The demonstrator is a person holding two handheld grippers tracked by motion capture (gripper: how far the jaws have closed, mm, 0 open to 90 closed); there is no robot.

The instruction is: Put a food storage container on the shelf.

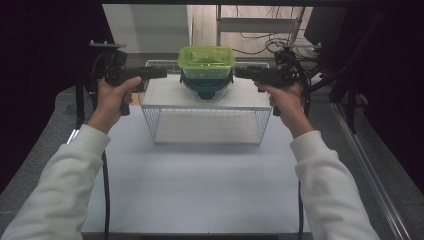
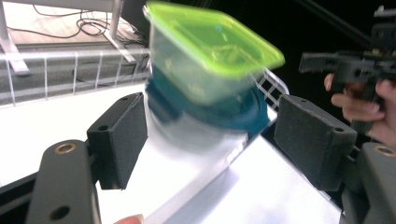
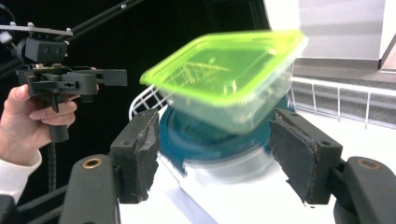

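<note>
Scene: I stood at the near side of a white table [image 1: 200,190], a pair of tongs in each hand, both aimed inward at a stack on a wire basket [image 1: 207,125] at the far middle.
Stack: a clear tub with a lime-green lid [image 1: 206,61] sat on top of a round container with a dark teal lid [image 1: 206,86], which rested on the basket's white top.
Left tongs [image 2: 210,135]: spread wide, empty, held just left of the stack; the tubs showed between the jaws, not touched.
Right tongs [image 3: 215,149]: likewise spread and empty, just right of the stack, mirroring the left.
Why held so: I judged that I was coming in level from both sides so as to steady or lift the green-lidded tub without tipping the one beneath.
Sharpness: both tubs were blurred in the gripper views, so contents stayed unclear.
</note>
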